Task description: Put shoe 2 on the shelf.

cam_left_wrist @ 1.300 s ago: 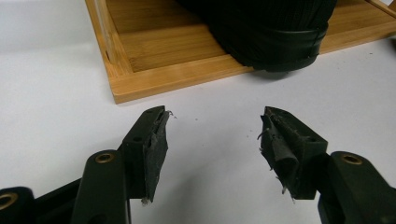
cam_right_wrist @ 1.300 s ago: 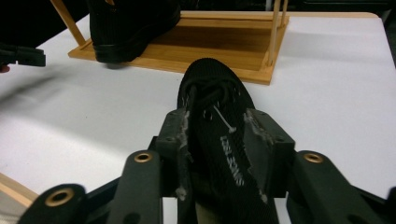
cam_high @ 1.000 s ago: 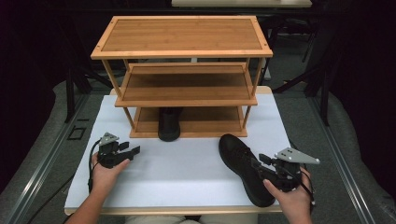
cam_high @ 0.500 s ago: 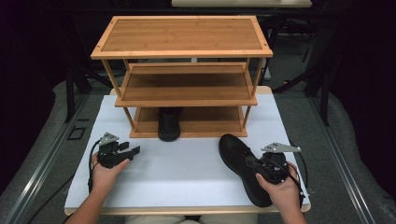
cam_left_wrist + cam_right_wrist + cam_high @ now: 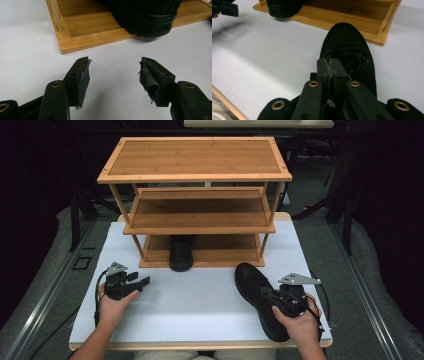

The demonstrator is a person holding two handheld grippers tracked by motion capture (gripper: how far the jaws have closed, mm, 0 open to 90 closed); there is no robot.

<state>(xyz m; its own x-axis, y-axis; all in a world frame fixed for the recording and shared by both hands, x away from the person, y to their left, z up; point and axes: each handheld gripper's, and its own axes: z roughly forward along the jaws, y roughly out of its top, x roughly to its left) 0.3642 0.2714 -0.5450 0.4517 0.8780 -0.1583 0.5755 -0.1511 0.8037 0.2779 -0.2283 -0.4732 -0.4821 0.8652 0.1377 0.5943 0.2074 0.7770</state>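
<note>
A black lace-up shoe (image 5: 255, 290) lies on the white tabletop at the right, toe toward the rack. My right gripper (image 5: 274, 296) sits over its heel end. In the right gripper view its jaws stand pressed together (image 5: 329, 65) at the tongue and laces of the shoe (image 5: 347, 37), pinching the upper there. A second black shoe (image 5: 181, 252) stands on the rack's bottom shelf, its end over the front edge. My left gripper (image 5: 142, 281) rests low at the left, open and empty (image 5: 114, 72), pointing at that shoe (image 5: 147, 17).
A three-shelf bamboo rack (image 5: 195, 157) stands at the back of the white table (image 5: 200, 315). Its top and middle shelves are bare. The table's front edge runs just behind both hands. Dark floor and frame legs surround the table.
My right gripper has moved left and down onto the shoe's heel end, and its jaws have shut there. The left hand and both shoes have stayed put.
</note>
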